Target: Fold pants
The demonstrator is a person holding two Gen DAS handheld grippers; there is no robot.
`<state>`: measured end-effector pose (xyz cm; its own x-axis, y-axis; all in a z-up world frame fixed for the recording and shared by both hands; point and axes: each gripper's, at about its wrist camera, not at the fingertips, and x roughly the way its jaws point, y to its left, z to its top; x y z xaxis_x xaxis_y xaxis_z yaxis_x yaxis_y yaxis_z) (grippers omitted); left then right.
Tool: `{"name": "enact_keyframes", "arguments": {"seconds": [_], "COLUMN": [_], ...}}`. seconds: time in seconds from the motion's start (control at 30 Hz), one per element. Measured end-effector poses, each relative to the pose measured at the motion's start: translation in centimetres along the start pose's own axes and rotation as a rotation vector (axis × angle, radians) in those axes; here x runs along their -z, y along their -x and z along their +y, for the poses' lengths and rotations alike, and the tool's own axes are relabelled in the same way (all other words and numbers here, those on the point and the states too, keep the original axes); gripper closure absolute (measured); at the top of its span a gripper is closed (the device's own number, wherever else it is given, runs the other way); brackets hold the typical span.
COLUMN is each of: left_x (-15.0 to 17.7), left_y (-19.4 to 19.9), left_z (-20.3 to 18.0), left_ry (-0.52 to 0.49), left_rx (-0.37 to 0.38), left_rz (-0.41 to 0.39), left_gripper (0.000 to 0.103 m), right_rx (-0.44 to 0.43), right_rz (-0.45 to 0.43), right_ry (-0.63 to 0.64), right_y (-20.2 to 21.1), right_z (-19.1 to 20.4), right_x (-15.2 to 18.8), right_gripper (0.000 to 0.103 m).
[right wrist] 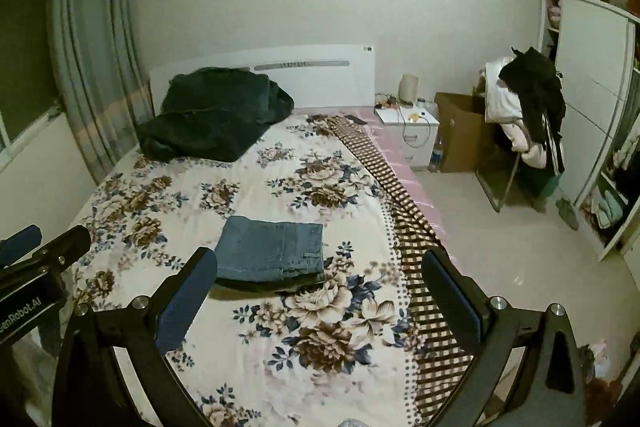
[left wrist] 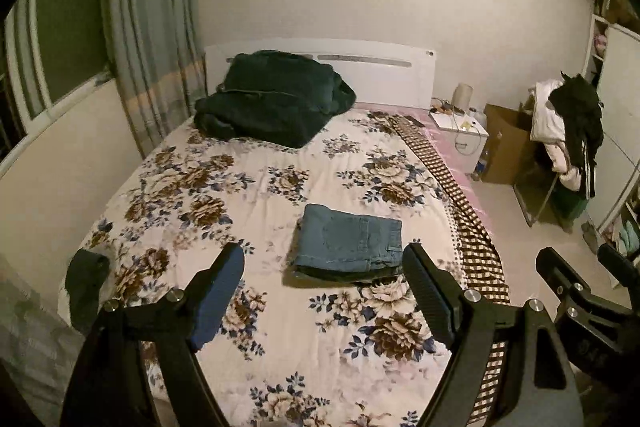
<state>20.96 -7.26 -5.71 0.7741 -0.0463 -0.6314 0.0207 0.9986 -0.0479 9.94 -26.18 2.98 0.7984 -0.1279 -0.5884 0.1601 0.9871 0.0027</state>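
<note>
Both claws hung above the bed's near edge, jaws apart and empty: left gripper [left wrist: 324,267], then right gripper [right wrist: 320,273]. Between and beyond them the jeans [left wrist: 349,241] lay folded in a neat rectangle mid-bed [left wrist: 260,187]. Judged done; any last pat should press flat without dragging layers. By the right wall, a box [right wrist: 456,131] stood, contents unseen.

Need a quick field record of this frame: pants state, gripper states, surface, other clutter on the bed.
pants: blue jeans, folded into a compact rectangle, lying flat
surface: floral bedspread
left gripper: open, holding nothing, short of the jeans
right gripper: open, holding nothing, not touching the jeans
other on bed: dark green blanket heaped near the headboard
beside bed: white nightstand
</note>
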Motion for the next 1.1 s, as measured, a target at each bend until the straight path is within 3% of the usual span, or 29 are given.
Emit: {"name": "enact_keyframes", "arguments": {"seconds": [0.1,0.17,0.2,0.47,1.1], "left_x": [0.6,1.1,1.3,2.2,2.2], "left_y": [1.9,2.8,3.2,4.9,5.7], "left_z": [0.3,0.4,0.5,1.0,2.4], "left_ry": [0.016,0.017,0.018,-0.009,0.001], "left_rx": [-0.006,-0.003,-0.001,-0.026,-0.046], "left_rz": [-0.008,-0.001,0.002,-0.007,-0.005], "left_gripper": [0.022,0.005,0.003,0.002,0.002], "right_rx": [-0.011,-0.016,-0.024,-0.007,-0.002], "right_rz": [-0.008,-0.008,-0.009,-0.026,-0.017], "right_ry": [0.019,0.029,0.033,0.053,0.060], "right_y": [3.1,4.5,5.5,8.5,8.3], "right_z": [0.0,0.1,0.1,1.0,2.2], "right_x": [0.3,0.5,0.6,0.5,-0.4], "right_gripper": [0.000,0.000,0.000,0.000,0.000]}}
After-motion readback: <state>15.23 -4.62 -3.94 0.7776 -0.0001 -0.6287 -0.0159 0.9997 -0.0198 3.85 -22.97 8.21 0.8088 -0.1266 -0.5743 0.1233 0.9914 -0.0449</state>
